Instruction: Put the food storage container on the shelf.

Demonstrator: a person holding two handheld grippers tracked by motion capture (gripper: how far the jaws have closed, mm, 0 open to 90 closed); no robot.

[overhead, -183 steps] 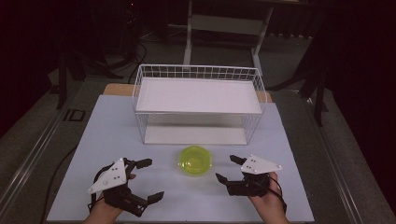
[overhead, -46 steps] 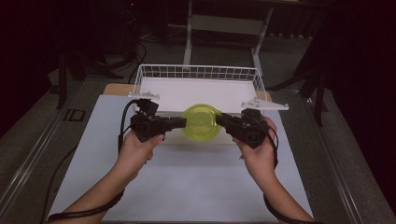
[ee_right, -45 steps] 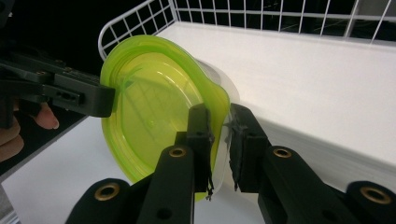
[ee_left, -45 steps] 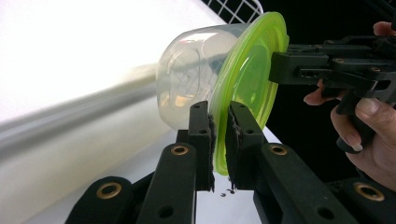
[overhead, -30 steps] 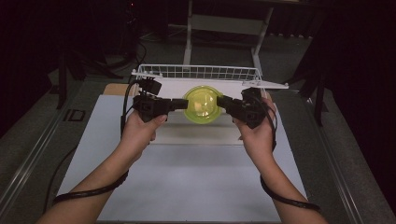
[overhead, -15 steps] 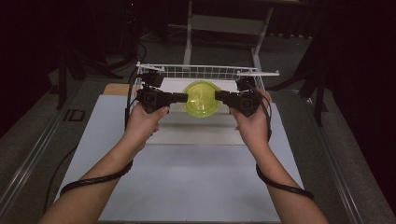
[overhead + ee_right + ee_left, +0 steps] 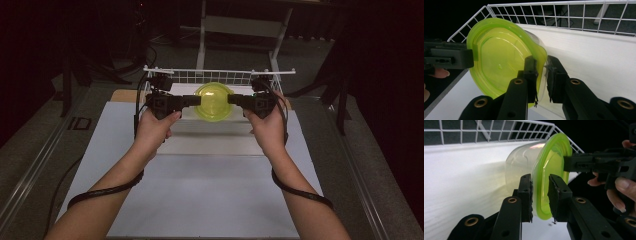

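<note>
- A big white table (image 7: 210, 195) is being used for the work, with two bare forearms reaching in over it.
- A white wire basket (image 7: 220, 77) with a white floor is being kept at the far end of the table.
- A round clear plastic tub with a yellow-green lid (image 7: 213, 100) is being held up over the basket, tipped on its side so the lid is facing the person.
- The tub is being carried between the two tools, one on each side of its rim.
- The left gripper (image 7: 540, 195) is being kept around the lid's edge. Its jaws have just been opening a little, and a thin gap is being seen beside the far pad, so the lid is sitting between them without being squeezed.
- The right gripper (image 7: 541, 77) is being pressed shut on the lid's rim and the tub wall.
- The tub could be dropped from here, since it is being gripped on one side only.
- The tub could be swung down and bumped on the basket's wire edge.
- The lid could be popped off if the rim is being twisted.
</note>
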